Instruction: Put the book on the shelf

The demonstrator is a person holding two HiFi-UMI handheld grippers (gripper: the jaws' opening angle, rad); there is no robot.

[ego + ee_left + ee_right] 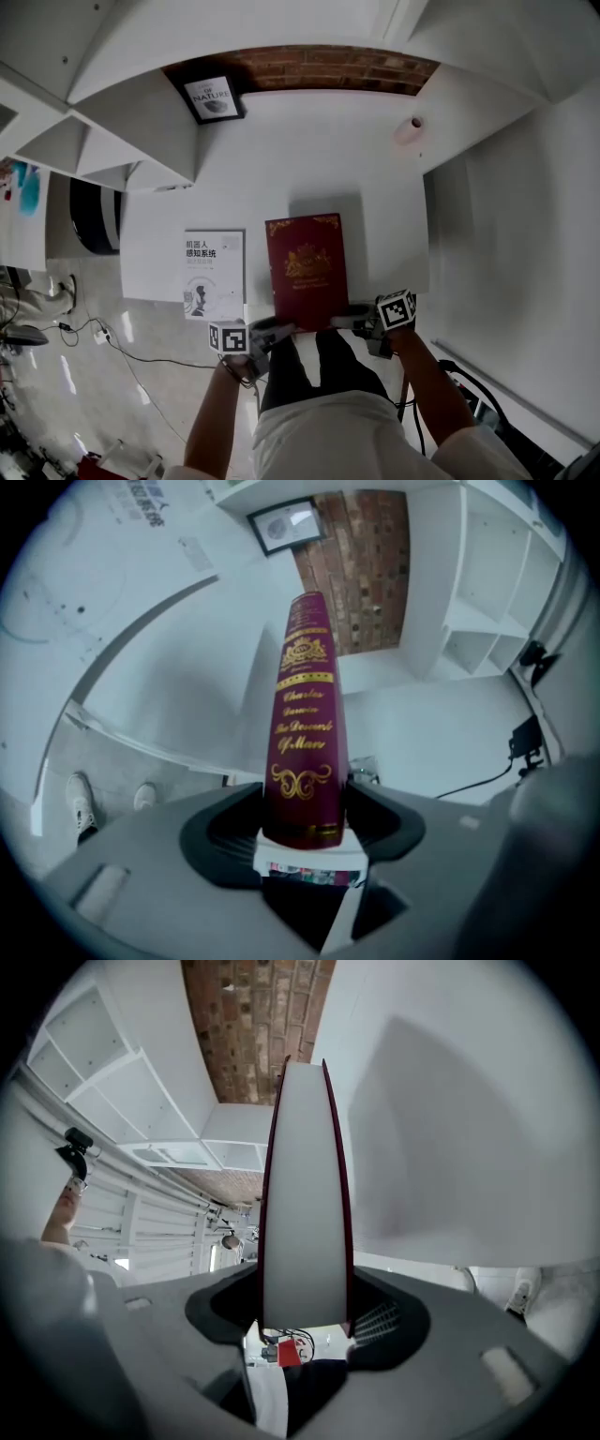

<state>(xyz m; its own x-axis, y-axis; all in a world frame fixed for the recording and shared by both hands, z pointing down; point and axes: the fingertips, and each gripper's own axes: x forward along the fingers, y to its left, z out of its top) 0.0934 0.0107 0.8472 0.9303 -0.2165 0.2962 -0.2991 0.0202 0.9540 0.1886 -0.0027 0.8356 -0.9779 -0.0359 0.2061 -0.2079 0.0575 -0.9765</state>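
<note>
A dark red hardback book point(306, 267) with gold ornament hangs flat just above the near edge of the white table point(375, 169), held by both grippers at its near corners. My left gripper point(272, 329) is shut on the spine side; in the left gripper view the gold-lettered spine point(305, 733) stands clamped between the jaws of the left gripper point(305, 810). My right gripper point(359, 323) is shut on the fore-edge side; in the right gripper view the white page block point(302, 1213) fills the jaws of the right gripper point(302, 1309).
A white paperback point(214, 272) lies on the table left of the red book. White shelf compartments point(112, 141) stand at the far left, with a framed picture point(214, 98) against the brick wall point(328, 67). A small pink object point(412, 124) sits far right. Cables lie on the floor.
</note>
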